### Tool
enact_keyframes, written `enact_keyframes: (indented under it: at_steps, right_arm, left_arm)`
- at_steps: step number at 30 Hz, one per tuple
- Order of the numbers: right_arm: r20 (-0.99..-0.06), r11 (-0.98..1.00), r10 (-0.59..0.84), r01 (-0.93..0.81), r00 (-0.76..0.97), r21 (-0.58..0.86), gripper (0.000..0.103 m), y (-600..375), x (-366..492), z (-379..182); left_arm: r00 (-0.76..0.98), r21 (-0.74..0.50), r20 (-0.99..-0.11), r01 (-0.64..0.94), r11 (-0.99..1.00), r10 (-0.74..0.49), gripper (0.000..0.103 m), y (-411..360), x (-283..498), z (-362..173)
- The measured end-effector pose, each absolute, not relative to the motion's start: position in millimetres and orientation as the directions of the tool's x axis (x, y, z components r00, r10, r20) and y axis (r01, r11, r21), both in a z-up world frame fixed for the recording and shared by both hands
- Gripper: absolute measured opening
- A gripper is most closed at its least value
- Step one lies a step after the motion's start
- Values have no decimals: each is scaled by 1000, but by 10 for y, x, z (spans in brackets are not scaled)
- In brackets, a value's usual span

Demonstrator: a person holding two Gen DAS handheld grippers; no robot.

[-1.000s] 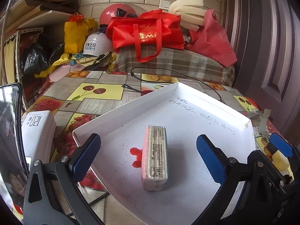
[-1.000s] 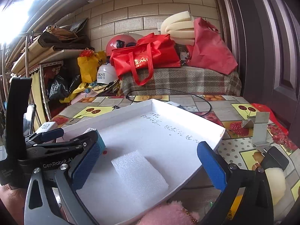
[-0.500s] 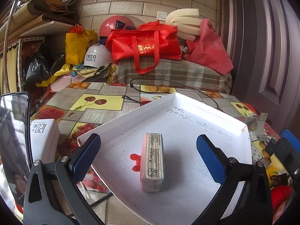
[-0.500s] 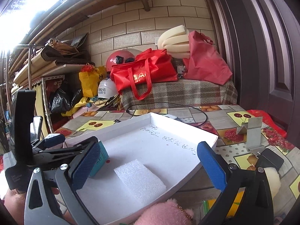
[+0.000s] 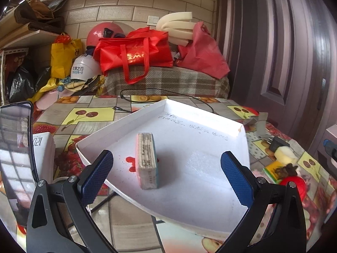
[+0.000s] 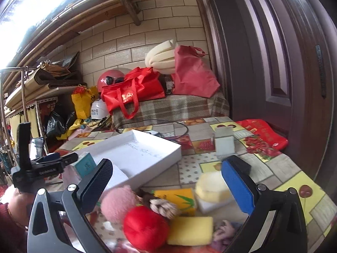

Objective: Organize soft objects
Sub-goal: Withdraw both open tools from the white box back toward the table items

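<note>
Left wrist view: the left tool (image 5: 166, 177) hangs with its blue pads wide apart and nothing between them, above the near corner of a shallow white box lid (image 5: 242, 130). Inside the lid a tissue pack (image 5: 147, 160) stands on its narrow edge, long axis running away from the camera, its small print too fine to read. Red stains mark the lid floor beside the pack, and a flat white foam sheet (image 5: 200, 158) lies to its right. Handwriting runs along the far wall of the lid, illegible. Left of the lid sits a white box (image 5: 43, 147) printed with "120", seen sideways.

The bench (image 5: 90, 116) wears a fruit-print cloth of cherries, strawberries and oranges. Behind it a plaid-covered surface holds a red bag (image 5: 134, 52) with gold lettering, a white helmet (image 5: 82, 68) with Chinese characters and rolled cream foam, all against a tiled wall; a dark wooden door stands on the right.

Right wrist view: the right tool (image 6: 166, 183) is also spread wide and holds nothing, hovering over a pile of soft things on the bench just right of the lid: a pink pompom (image 6: 119, 202), a red ball (image 6: 145, 227), a yellow sponge (image 6: 189, 229), a yellow tissue pack (image 6: 179, 198) with a green leaf design, and a cream sponge (image 6: 211, 186). The left tool's body reads "GenRobot.AI".
</note>
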State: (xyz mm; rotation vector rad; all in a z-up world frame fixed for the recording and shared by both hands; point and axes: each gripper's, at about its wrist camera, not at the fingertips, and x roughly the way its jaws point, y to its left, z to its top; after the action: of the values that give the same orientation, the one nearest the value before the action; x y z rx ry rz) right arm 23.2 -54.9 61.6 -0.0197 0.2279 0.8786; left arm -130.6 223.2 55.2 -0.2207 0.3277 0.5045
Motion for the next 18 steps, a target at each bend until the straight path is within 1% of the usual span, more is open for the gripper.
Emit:
enact_keyframes:
  at_steps: [5, 7, 9, 11, 15, 18]
  right_arm:
    - [-278, 703, 705, -695, 653, 150, 103, -943, 493, 491]
    - [-310, 716, 693, -673, 651, 188, 103, -1041, 565, 413]
    - [-341, 714, 695, -664, 633, 222, 103, -1101, 599, 354]
    - [-348, 699, 711, -671, 612, 247, 103, -1135, 592, 344]
    - [-343, 661, 742, -715, 576, 230, 103, -1119, 482, 354]
    - [-351, 650, 747, -729, 564, 213, 103, -1071, 459, 355]
  left_arm:
    - [866, -44, -335, -407, 912, 370, 103, 1867, -1519, 577]
    - [882, -34, -355, -345, 938, 311, 103, 1766, -1556, 570]
    - [891, -52, -394, -268, 962, 226, 103, 1704, -1586, 541]
    - [890, -87, -436, -189, 978, 134, 103, 1649, -1622, 509]
    - [878, -150, -475, -26, 988, -49, 102, 1408, -1779, 475]
    - [850, -148, -497, 115, 982, -174, 102, 1102, -1898, 470]
